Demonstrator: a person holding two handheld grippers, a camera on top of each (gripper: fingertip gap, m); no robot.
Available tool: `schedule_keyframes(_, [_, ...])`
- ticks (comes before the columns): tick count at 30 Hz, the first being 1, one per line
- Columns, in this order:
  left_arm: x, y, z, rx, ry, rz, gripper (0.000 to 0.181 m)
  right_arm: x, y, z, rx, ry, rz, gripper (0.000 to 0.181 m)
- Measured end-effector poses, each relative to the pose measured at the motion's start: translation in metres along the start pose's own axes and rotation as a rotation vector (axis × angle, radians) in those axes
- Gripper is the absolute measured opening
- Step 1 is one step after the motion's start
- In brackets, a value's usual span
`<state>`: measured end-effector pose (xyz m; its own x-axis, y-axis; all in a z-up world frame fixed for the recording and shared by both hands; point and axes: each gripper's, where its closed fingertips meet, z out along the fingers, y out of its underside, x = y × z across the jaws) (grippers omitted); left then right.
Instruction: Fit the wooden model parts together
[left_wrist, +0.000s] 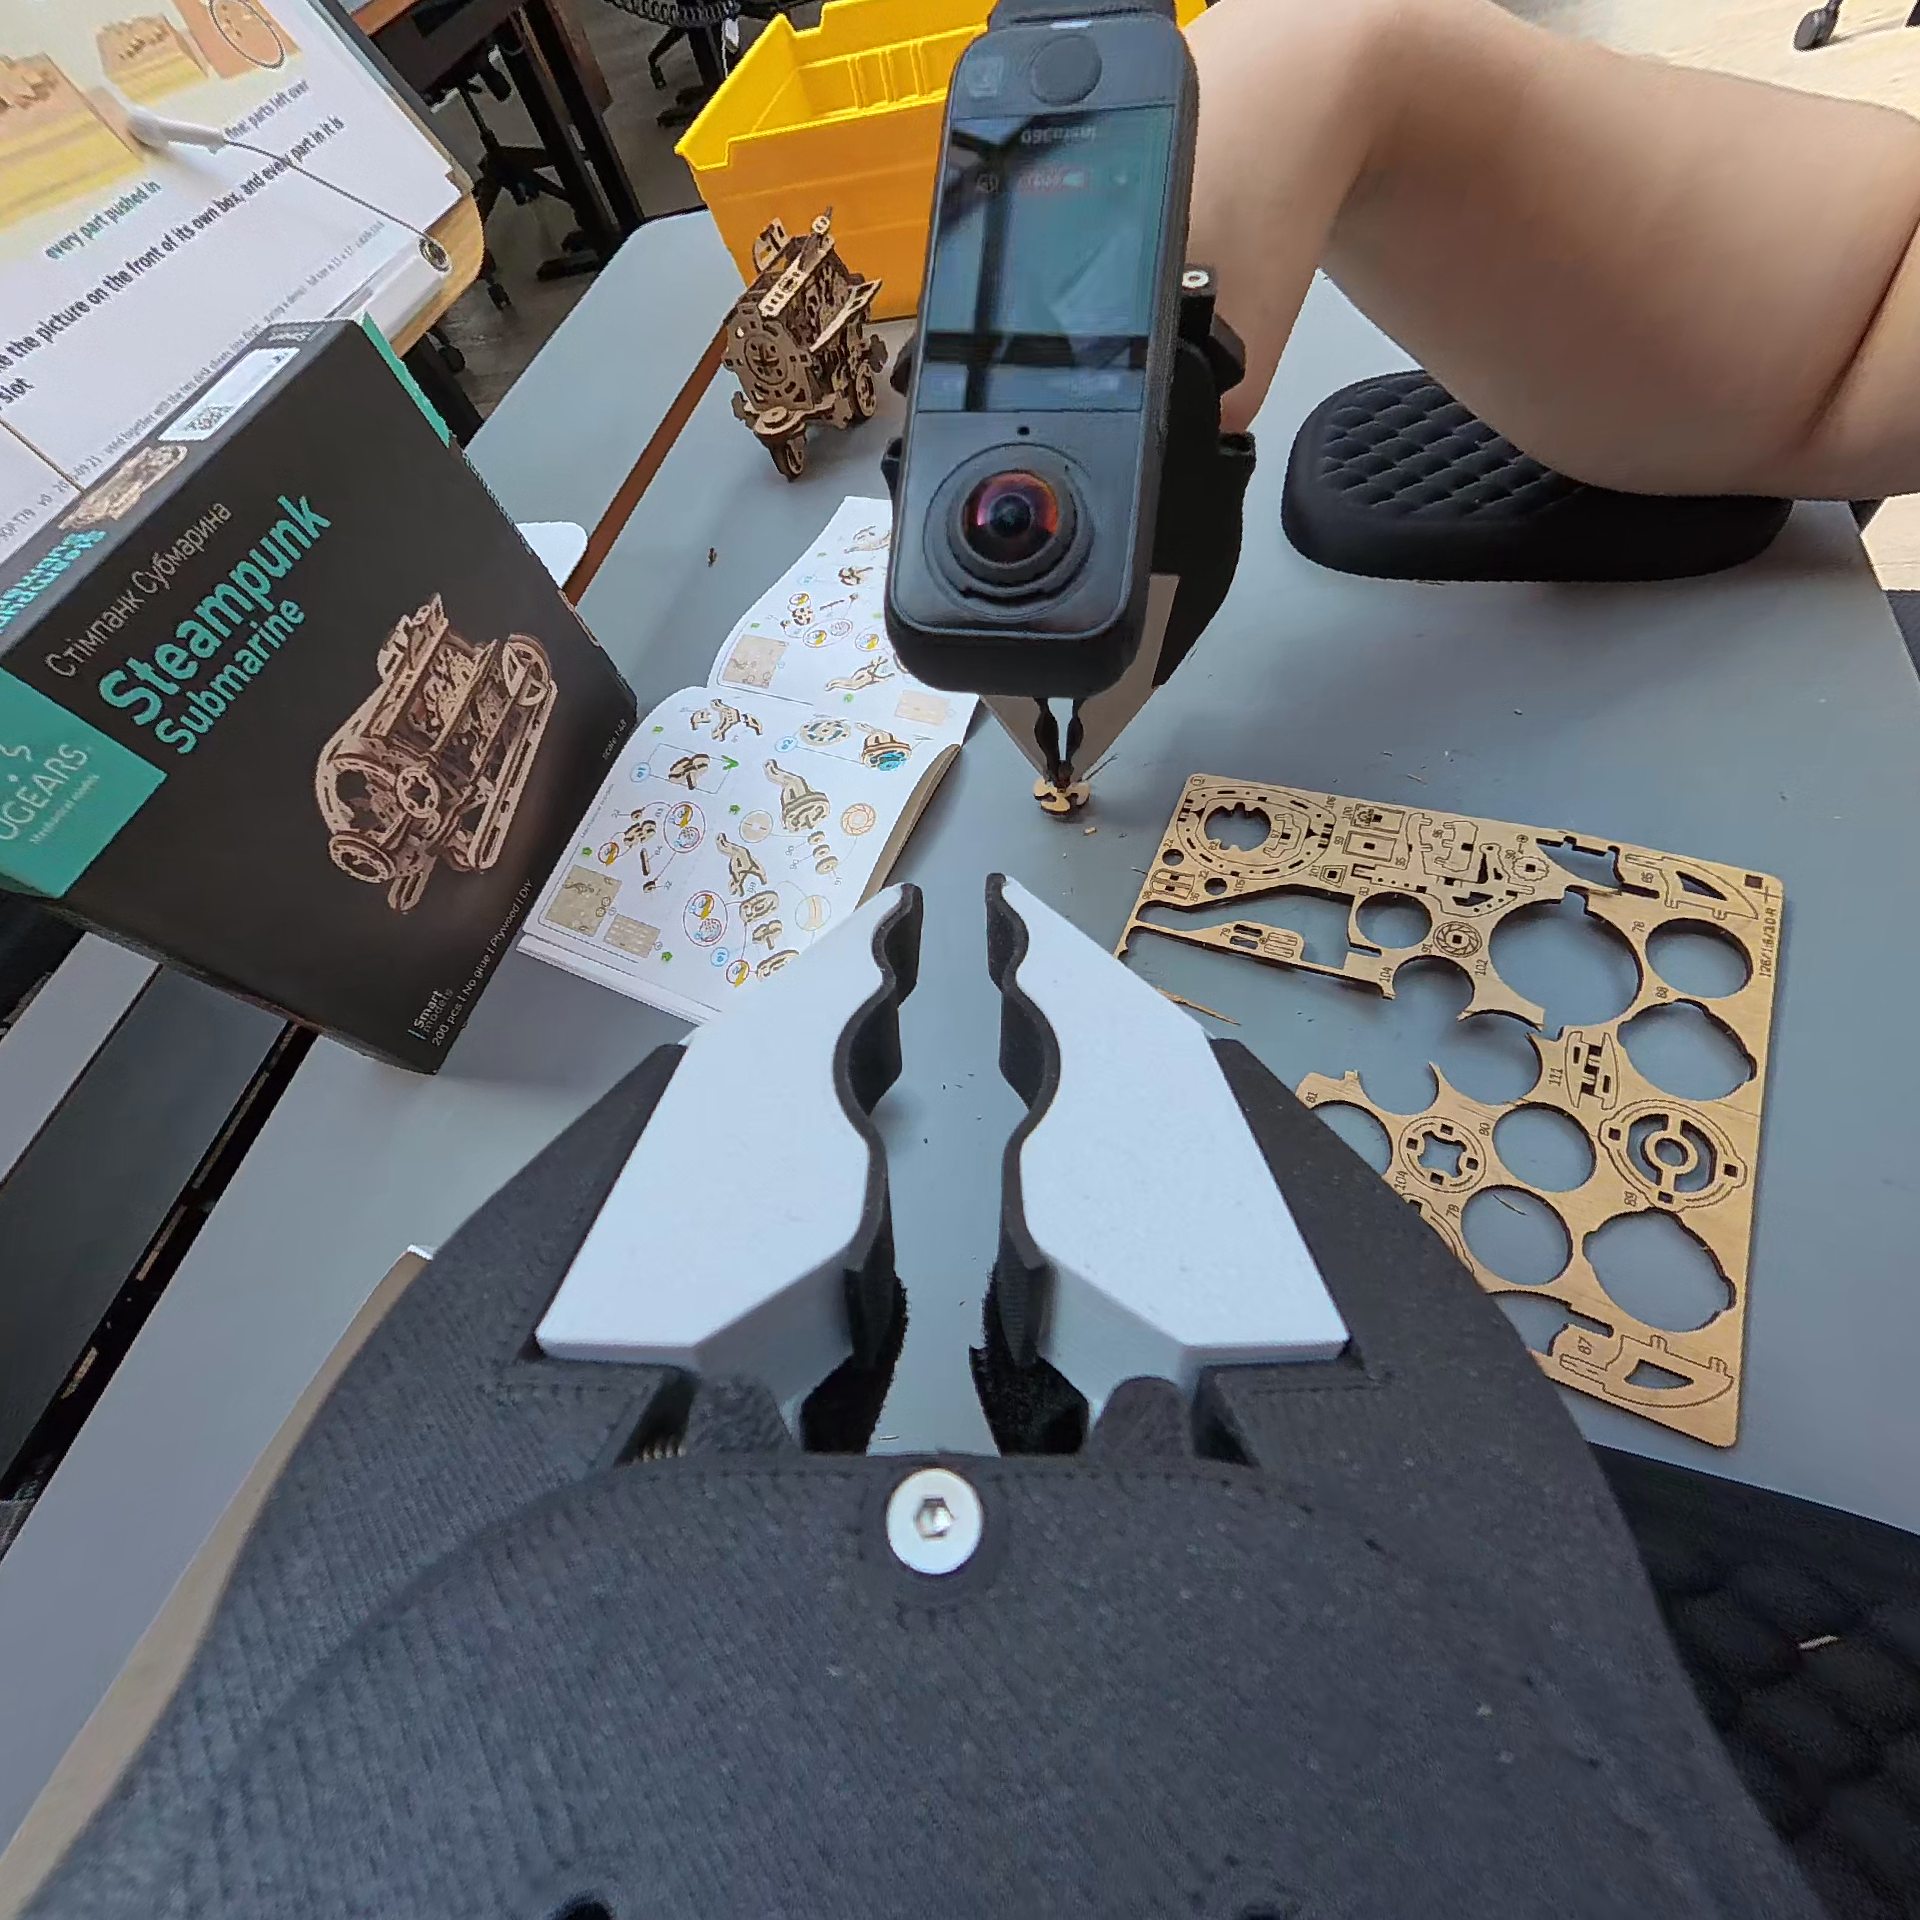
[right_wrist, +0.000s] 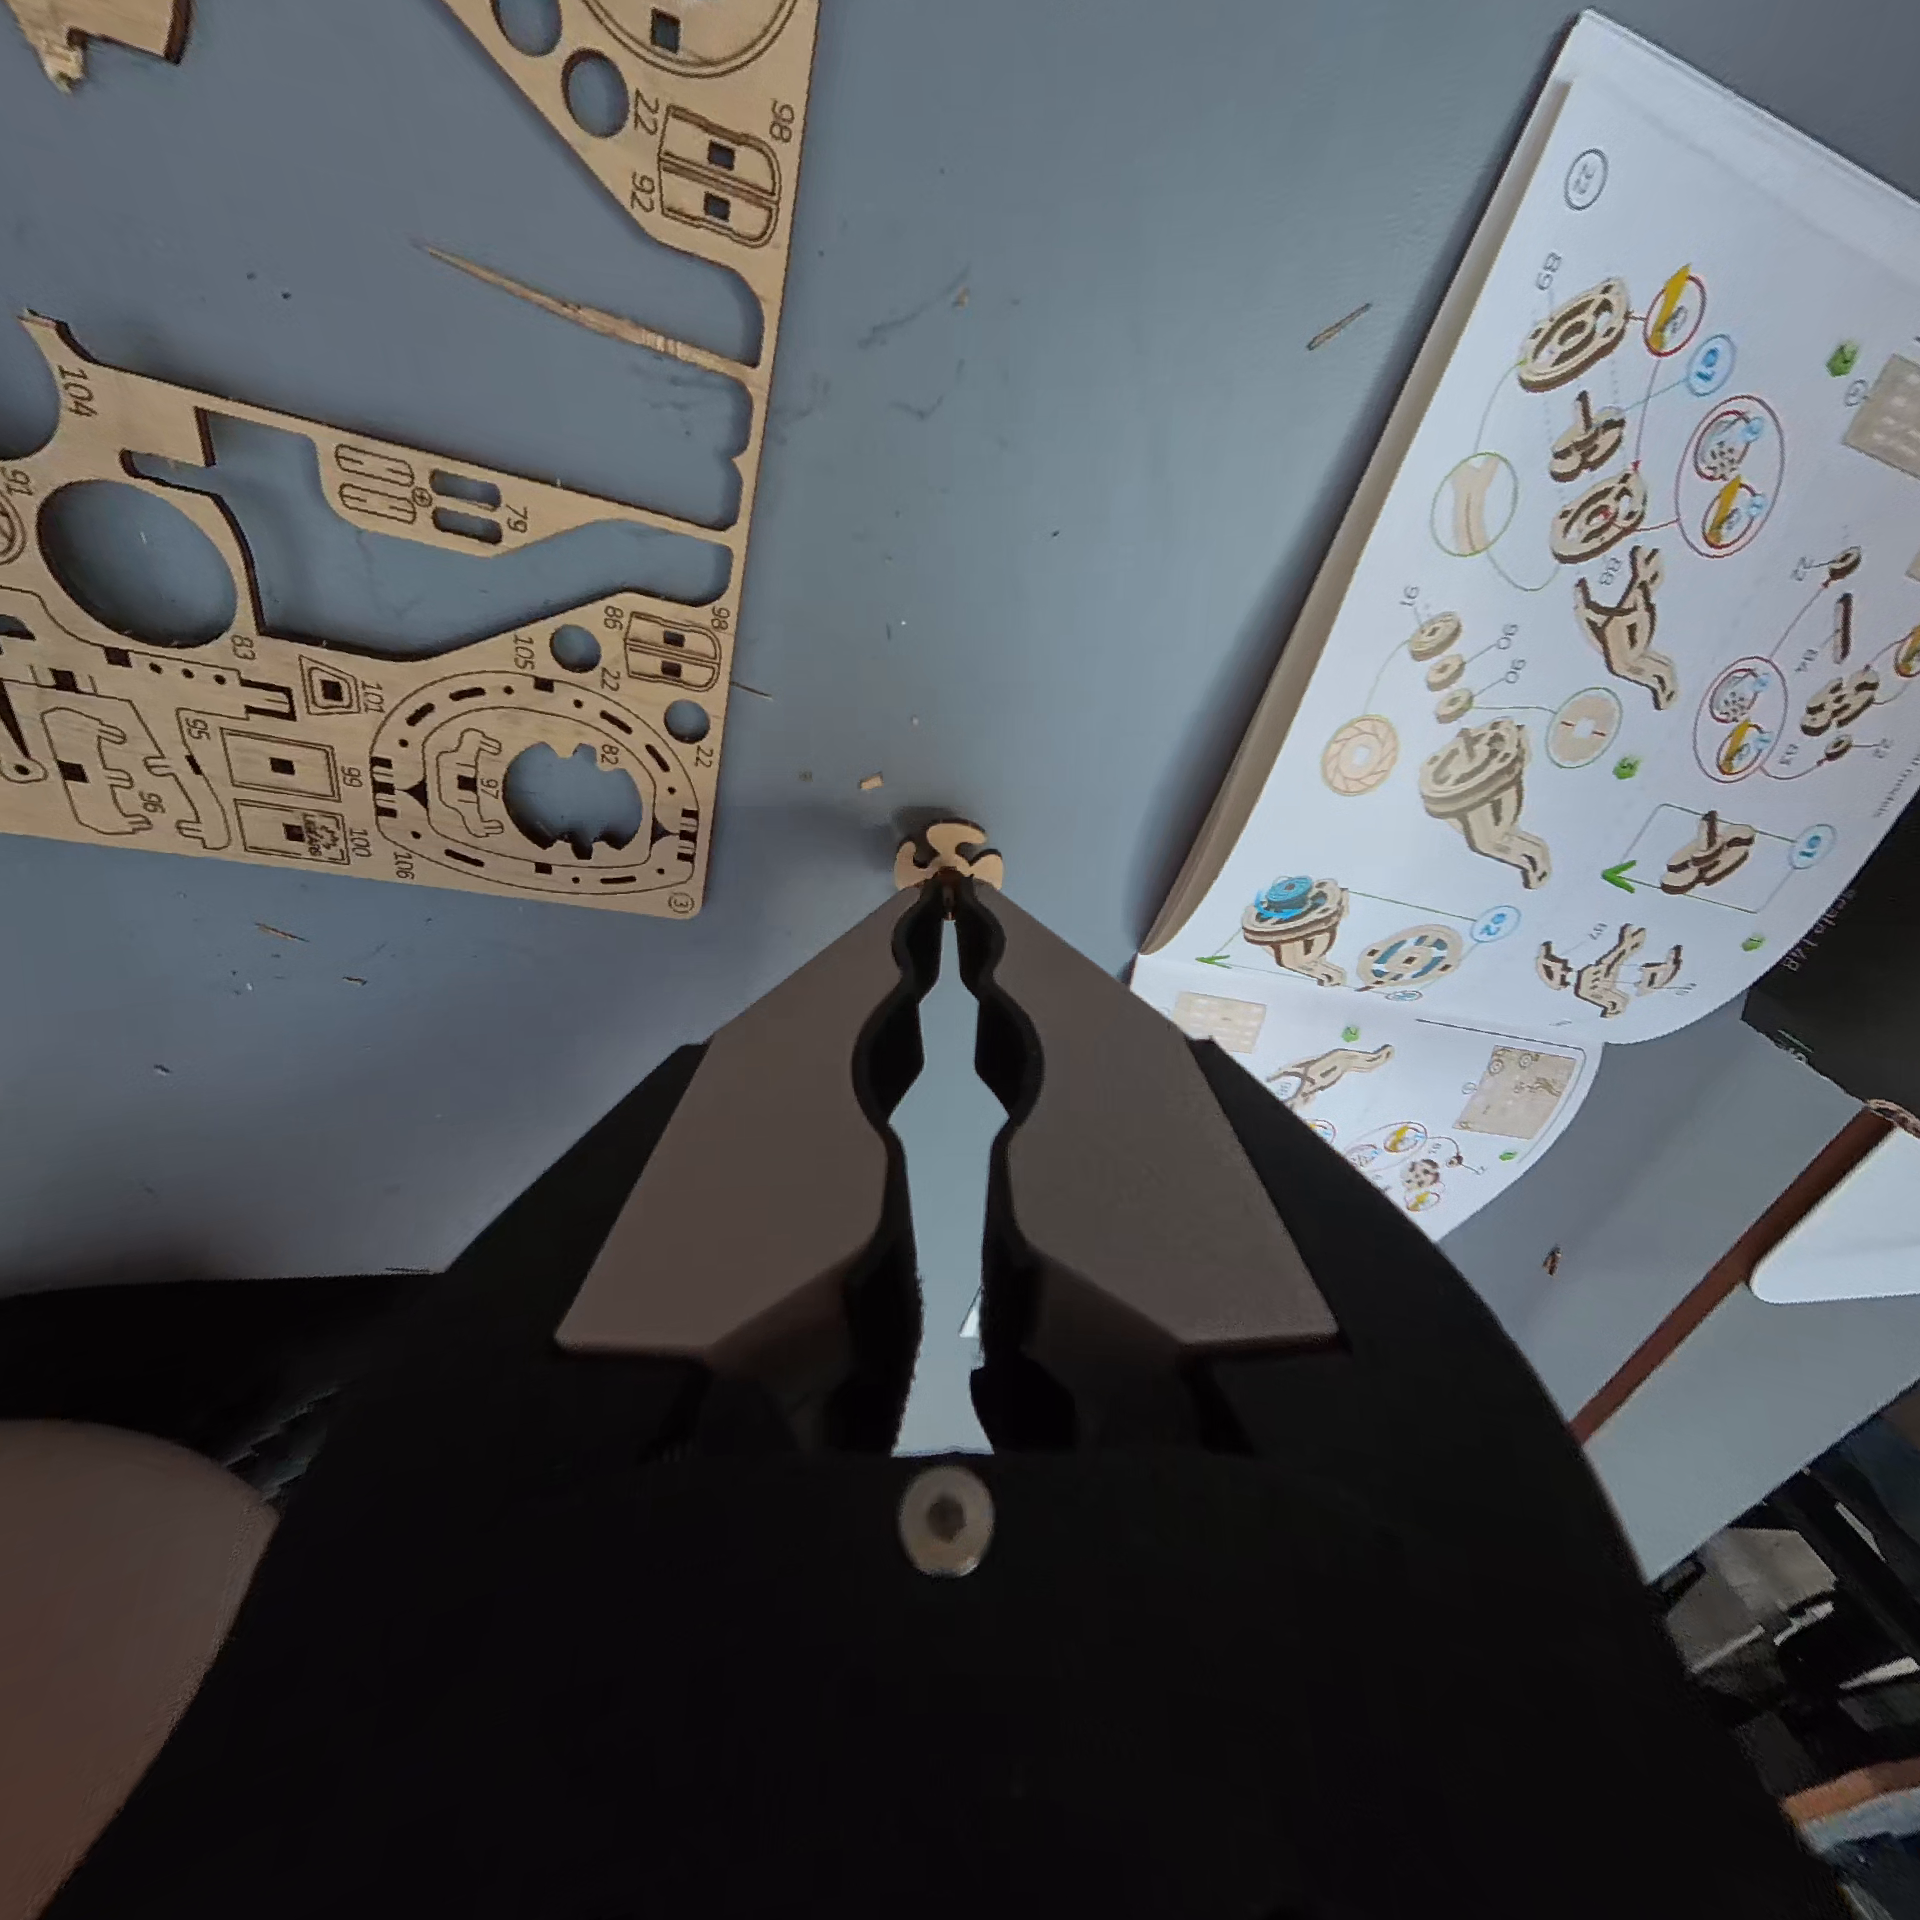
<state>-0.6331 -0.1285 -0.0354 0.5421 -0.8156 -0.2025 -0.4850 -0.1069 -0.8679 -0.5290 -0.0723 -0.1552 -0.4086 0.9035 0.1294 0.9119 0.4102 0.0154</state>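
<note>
My right gripper (right_wrist: 950, 902) points straight down at the grey table and is shut on a thin wooden pin that stands in a small round wooden piece (right_wrist: 948, 858) lying on the table. The same gripper (left_wrist: 1058, 753) and piece (left_wrist: 1060, 794) show in the left wrist view, ahead of my left gripper (left_wrist: 954, 896). My left gripper is open and empty, hovering low over the table a short way in front of the piece. A laser-cut wooden parts sheet (left_wrist: 1475, 1081) with many holes lies to the right; it also shows in the right wrist view (right_wrist: 343, 665).
An open instruction booklet (left_wrist: 769, 800) lies left of the piece; it also shows in the right wrist view (right_wrist: 1538, 665). A dark model box (left_wrist: 281, 707) leans at left. A built wooden model (left_wrist: 800, 343) and a yellow bin (left_wrist: 821, 156) stand at the back. A black armrest pad (left_wrist: 1496, 488) supports a person's arm. The left gripper's tips are roughly 15 cm from the right gripper's.
</note>
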Motion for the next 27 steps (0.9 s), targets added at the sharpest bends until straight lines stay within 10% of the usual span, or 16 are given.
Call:
schedule_keyframes(1, [0.0, 0.0, 0.0, 0.001, -0.001, 0.0, 0.011, 0.002, 0.002, -0.003, -0.013, 0.01, 0.004, 0.002])
schedule_keyframes(18, [-0.001, 0.0, -0.001, 0.0, -0.004, 0.0, 0.011, -0.002, -0.004, -0.008, 0.046, -0.035, -0.008, 0.002])
schedule_keyframes(27, [-0.006, -0.005, -0.01, 0.027, -0.019, -0.009, 0.011, -0.018, -0.038, -0.156, 1.122, -0.319, -0.038, 0.001])
